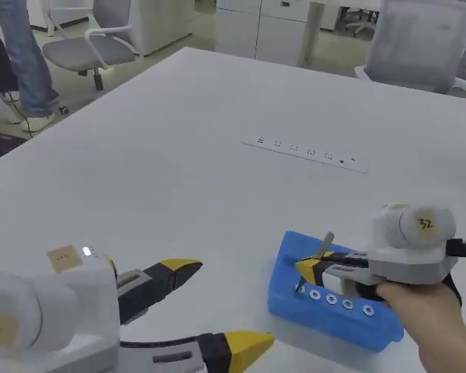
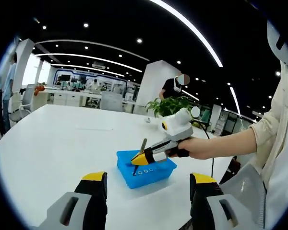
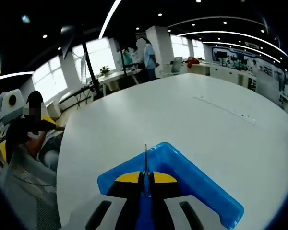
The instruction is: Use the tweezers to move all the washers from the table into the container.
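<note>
While the left gripper [image 1: 233, 303] hangs nearest over the white table [image 1: 179, 155], jaws spread wide and holding nothing, the right gripper [image 1: 304, 268], gripped in a hand [image 1: 427, 315], points left with jaws clamped on the tweezers [image 1: 323, 247]. The tweezer tip dips into the blue container [image 1: 334, 326], where a row of washers [image 1: 332, 299] lies. Container sits well clear of the table edges. Label [image 1: 426, 224] on the right gripper reads "32". Beyond: flush socket strip [image 1: 307, 151].

Handwritten "32" on top of right gripper [image 1: 303, 269]. Tan label [image 1: 63, 257] on left gripper [image 1: 229, 303]: too blurred to read.
</note>
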Motion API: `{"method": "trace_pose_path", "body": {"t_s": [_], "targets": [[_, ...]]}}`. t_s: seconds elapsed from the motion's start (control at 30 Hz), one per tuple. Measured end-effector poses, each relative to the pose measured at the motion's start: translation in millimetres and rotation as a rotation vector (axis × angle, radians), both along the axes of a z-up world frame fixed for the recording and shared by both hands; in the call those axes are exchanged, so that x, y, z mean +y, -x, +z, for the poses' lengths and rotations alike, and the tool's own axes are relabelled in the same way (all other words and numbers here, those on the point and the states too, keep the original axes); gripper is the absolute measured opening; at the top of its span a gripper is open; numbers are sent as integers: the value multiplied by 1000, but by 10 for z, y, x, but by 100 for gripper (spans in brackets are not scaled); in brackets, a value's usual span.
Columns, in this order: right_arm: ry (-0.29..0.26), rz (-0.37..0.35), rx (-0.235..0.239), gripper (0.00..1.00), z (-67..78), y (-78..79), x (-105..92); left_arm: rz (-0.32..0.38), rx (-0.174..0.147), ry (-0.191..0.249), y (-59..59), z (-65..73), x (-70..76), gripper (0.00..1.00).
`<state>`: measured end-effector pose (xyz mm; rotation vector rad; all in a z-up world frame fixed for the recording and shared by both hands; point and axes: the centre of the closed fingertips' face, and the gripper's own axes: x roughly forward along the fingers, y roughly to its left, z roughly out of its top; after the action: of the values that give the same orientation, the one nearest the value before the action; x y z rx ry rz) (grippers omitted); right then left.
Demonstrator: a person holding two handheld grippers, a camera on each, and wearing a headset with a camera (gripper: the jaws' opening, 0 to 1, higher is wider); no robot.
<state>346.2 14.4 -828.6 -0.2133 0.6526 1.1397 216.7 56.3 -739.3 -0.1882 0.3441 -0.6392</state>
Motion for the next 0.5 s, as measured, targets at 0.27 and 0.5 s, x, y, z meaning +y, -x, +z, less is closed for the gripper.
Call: {"method": "trace_pose_path", "body": {"t_s": [0.27, 0.5], "targets": [[-27, 56, -155, 4, 316, 63, -22, -111, -10, -120, -106, 85, -10, 48], [-52, 140, -234, 4, 663, 390, -122, -210, -25, -141, -121, 189, -126, 34]]}}
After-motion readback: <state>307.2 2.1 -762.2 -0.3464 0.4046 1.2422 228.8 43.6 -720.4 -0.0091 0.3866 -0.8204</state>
